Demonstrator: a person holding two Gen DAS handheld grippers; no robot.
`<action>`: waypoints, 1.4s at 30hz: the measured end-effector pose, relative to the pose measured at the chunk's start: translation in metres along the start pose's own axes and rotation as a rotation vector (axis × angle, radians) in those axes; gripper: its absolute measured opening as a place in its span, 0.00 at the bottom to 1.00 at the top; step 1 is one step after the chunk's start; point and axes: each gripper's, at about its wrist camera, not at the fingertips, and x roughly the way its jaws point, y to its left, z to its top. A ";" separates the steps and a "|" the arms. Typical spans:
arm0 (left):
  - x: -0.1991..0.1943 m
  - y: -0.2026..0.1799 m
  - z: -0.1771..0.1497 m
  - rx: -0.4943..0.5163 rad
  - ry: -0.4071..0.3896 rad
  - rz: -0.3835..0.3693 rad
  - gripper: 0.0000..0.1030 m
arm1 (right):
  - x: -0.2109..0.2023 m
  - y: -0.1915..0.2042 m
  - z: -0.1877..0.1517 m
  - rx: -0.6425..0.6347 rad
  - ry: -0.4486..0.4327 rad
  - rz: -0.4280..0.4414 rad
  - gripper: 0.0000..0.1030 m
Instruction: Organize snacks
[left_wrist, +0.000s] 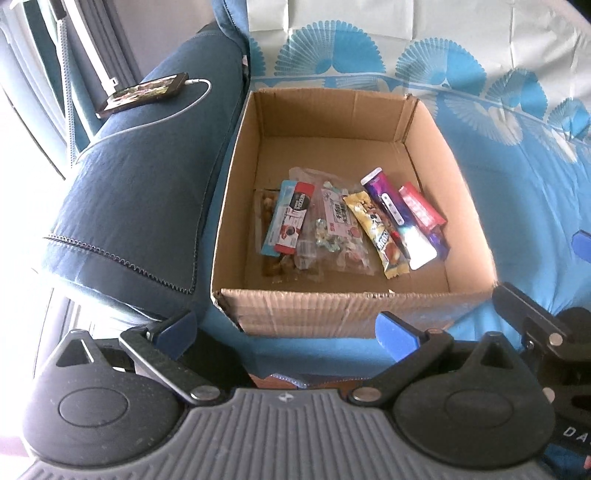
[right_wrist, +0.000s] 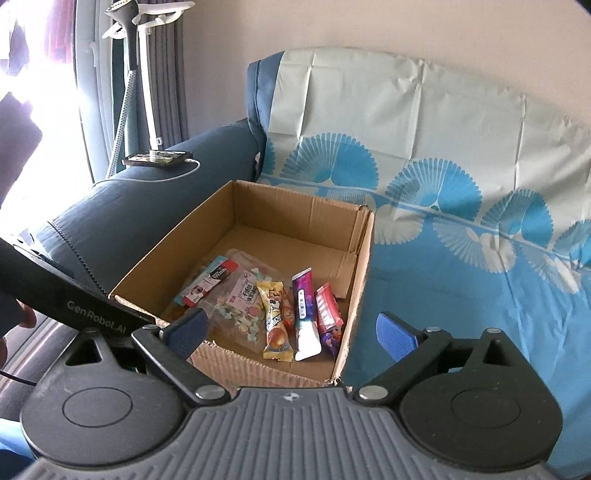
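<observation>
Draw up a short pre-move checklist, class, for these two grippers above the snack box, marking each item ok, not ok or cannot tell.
1. Left gripper open, holding nothing: ok.
2. Right gripper open, holding nothing: ok.
3. Cardboard box open on top, flaps out of the way: ok.
4. Snacks reachable: yellow packet, purple tube and red packet lie side by side on the box floor: ok.
5. Phone on the sofa arm, apart from the box: ok.
6. Snacks left outside the box: cannot tell.

Right gripper (right_wrist: 291, 332) jaws wide apart, empty, before box (right_wrist: 255, 369) near wall. Box on sofa (right_wrist: 443, 288) seat by armrest. Snacks (right_wrist: 280, 314) along box's near wall. Phone (right_wrist: 159, 159) on armrest.
</observation>
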 end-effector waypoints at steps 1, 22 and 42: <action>-0.002 0.000 -0.001 0.002 -0.002 -0.001 1.00 | -0.003 0.001 -0.001 -0.002 -0.004 -0.001 0.95; -0.013 0.007 -0.007 0.046 -0.038 0.070 1.00 | -0.011 0.007 -0.002 -0.014 -0.014 -0.010 1.00; -0.011 0.006 -0.010 0.023 -0.048 0.048 1.00 | 0.001 0.010 -0.003 -0.001 0.021 -0.010 1.00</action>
